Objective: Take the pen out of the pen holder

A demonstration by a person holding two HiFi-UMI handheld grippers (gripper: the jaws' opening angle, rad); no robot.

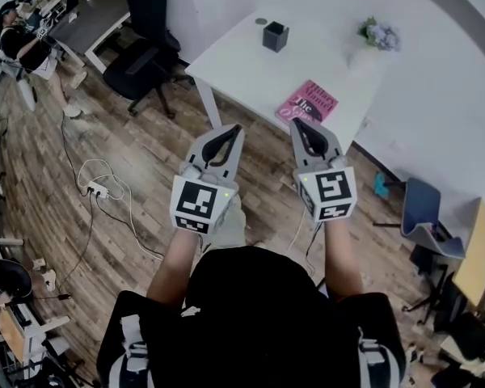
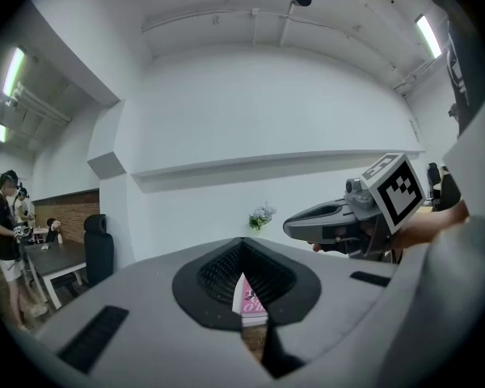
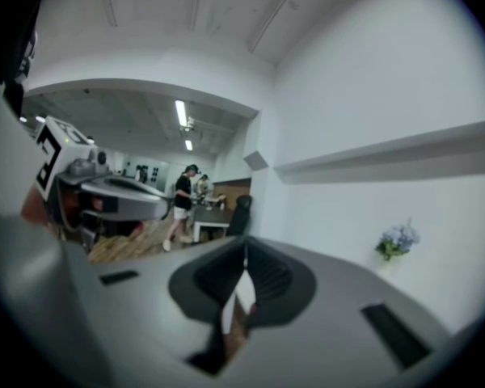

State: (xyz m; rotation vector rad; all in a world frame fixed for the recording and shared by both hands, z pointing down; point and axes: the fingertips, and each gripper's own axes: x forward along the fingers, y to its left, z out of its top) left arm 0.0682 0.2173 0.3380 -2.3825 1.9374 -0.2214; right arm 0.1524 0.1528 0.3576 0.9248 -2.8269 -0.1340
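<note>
Head view: a white desk is seen ahead of both tongs. The left tongs and right tongs are held closed, with nothing gripped. A pink book is laid at the desk's near edge. The dark pen holder is stood near its far edge, and its contents cannot be made out.

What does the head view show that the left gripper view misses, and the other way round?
Only the head view: the dark pen holder on the white table, and the power strip on the wooden floor. Only the left gripper view: the ceiling lights and the wall ledge. Both: the pink book, the flowers and the right hand-held gripper, its jaws shut.
</note>
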